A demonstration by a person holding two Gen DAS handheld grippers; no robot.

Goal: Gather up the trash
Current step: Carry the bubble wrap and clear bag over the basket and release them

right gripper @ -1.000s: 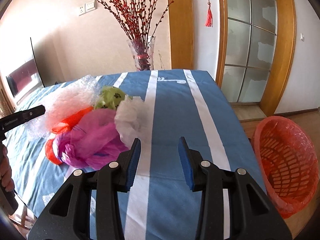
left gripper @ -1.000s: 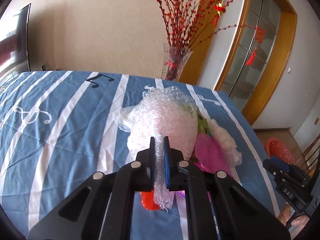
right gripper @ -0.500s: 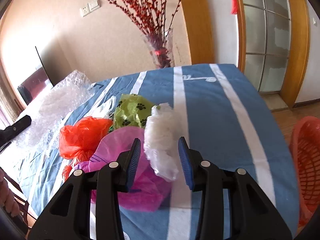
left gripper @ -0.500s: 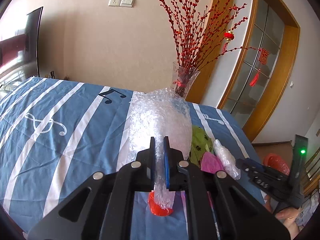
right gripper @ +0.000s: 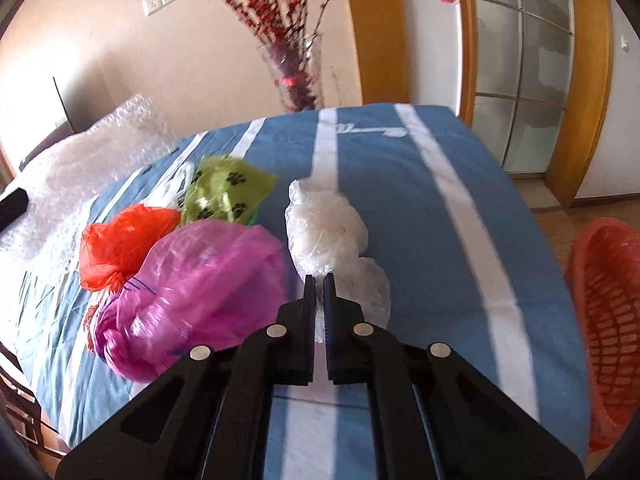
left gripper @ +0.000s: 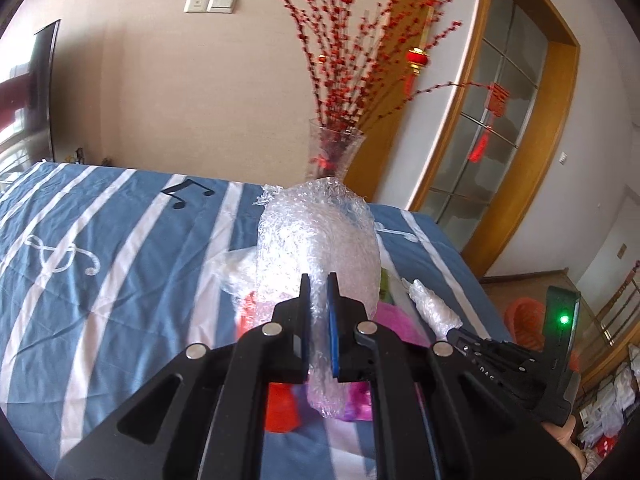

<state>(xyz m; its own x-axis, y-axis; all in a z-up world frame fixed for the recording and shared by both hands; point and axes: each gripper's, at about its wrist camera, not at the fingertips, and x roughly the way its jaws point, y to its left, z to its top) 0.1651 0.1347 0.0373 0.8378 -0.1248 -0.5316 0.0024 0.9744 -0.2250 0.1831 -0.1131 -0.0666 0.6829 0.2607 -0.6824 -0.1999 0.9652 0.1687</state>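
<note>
Both grippers loaded. Left gripper [left gripper: 318, 286]: fingers pinched on the bubble wrap [left gripper: 320, 236], lifted above the worktop [left gripper: 100, 248]. Right gripper [right gripper: 319, 280]: fingers clamped on the white plastic bag [right gripper: 326, 236], which sits beside the pink bag [right gripper: 200, 280]. Step looks like pickup done, carry pending. Next: swing right to the red basket [right gripper: 608, 312] on the floor and release there. Orange and green bags remain.

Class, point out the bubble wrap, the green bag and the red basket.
bubble wrap [left gripper: 320, 240], left wrist view, middle of the bundle
green bag [right gripper: 226, 190], right wrist view, its centre
red basket [right gripper: 610, 300], right wrist view, inner wall
</note>
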